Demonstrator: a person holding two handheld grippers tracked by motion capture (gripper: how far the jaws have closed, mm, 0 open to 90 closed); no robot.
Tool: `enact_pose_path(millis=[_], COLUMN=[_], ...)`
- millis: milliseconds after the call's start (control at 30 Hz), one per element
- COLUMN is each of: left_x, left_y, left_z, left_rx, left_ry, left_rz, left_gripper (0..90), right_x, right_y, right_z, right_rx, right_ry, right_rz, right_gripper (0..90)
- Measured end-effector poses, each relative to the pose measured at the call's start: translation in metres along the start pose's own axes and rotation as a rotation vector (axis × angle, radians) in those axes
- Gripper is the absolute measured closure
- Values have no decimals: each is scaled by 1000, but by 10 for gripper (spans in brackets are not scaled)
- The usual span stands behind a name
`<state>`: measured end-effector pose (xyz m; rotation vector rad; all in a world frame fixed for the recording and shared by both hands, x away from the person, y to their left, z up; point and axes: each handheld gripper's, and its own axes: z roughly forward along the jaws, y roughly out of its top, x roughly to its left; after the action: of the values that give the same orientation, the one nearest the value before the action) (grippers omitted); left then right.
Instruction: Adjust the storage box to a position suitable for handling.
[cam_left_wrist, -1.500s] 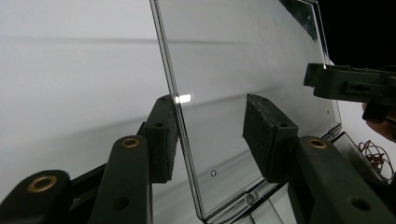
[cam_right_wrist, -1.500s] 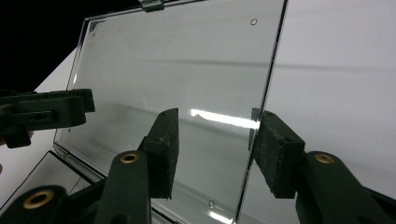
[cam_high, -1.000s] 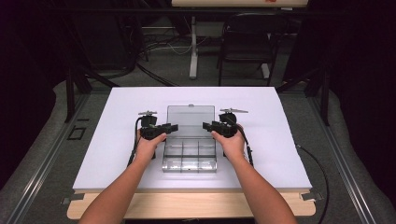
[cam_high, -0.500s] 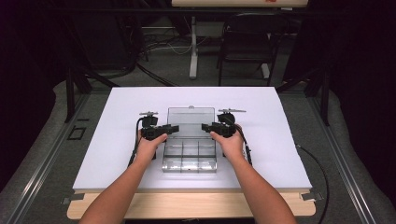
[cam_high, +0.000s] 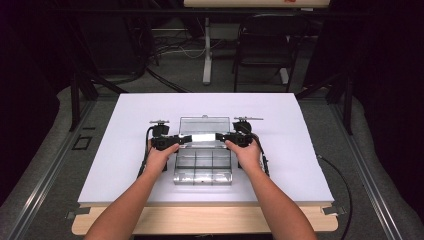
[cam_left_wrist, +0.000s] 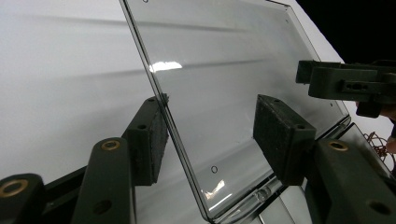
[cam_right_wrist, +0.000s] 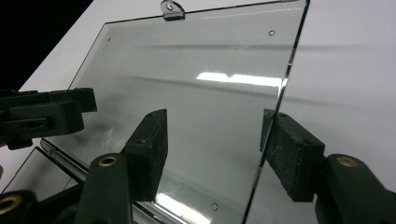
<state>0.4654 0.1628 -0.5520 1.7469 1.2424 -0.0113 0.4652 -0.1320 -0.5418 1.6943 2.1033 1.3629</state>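
Lid (cam_high: 204, 126) lying opened flat behind box (cam_high: 202, 167) mid-surface; both jaws just opening wide, straddling its side edges, gripping nothing; backing straight out sideways, avoiding snagging edges.

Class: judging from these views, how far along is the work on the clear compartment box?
Done: the lid lies folded back on the table. In hand: the left gripper and right gripper straddle its side edges, their jaws just opened. Left: the box's compartments look empty.
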Motion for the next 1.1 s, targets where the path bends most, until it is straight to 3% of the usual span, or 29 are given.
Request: enact_pose_path(millis=[1100], left_x=[6], left_y=[-2], left_z=[2], left_rx=[28], left_ry=[-25], left_rz=[-86], left_gripper=[451], right_x=[-2], right_y=[1], right_z=[6], right_rx=[53], right_ry=[5], right_rz=[72], right_gripper=[396])
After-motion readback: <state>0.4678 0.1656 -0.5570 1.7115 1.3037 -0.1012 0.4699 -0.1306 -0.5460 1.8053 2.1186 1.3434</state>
